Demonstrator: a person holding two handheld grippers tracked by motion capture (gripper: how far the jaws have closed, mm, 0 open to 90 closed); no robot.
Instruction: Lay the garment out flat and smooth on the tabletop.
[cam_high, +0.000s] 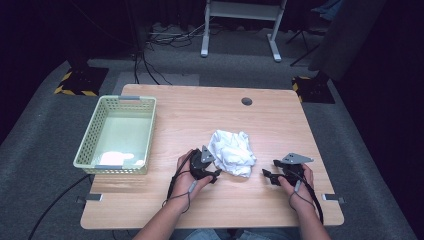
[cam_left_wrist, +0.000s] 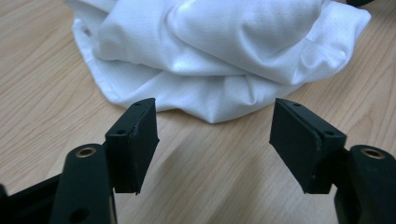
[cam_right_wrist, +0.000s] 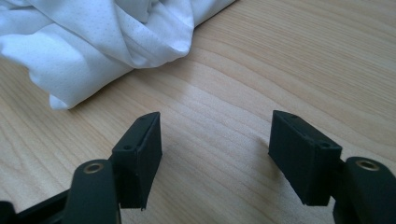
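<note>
A crumpled white cloth (cam_high: 232, 151) lies on the wooden table (cam_high: 200, 115), a little right of centre. My left gripper (cam_high: 216, 173) rests at the cloth's near-left edge with its jaws open. In the left gripper view the cloth (cam_left_wrist: 219, 51) bulges just past the two black pads (cam_left_wrist: 135, 140) of my left gripper (cam_left_wrist: 215, 140), and nothing lies between them. My right gripper (cam_high: 266, 175) sits on the table to the right of the cloth, open, pointing toward it. The right gripper view has the cloth (cam_right_wrist: 93, 32) at upper left, with bare wood between the jaws of my right gripper (cam_right_wrist: 215, 149).
A pale green plastic basket (cam_high: 90, 137) stands at the table's left side with something white on its floor. A round cable hole (cam_high: 246, 101) sits near the far edge. Bare tabletop stretches behind the cloth and along the front edge.
</note>
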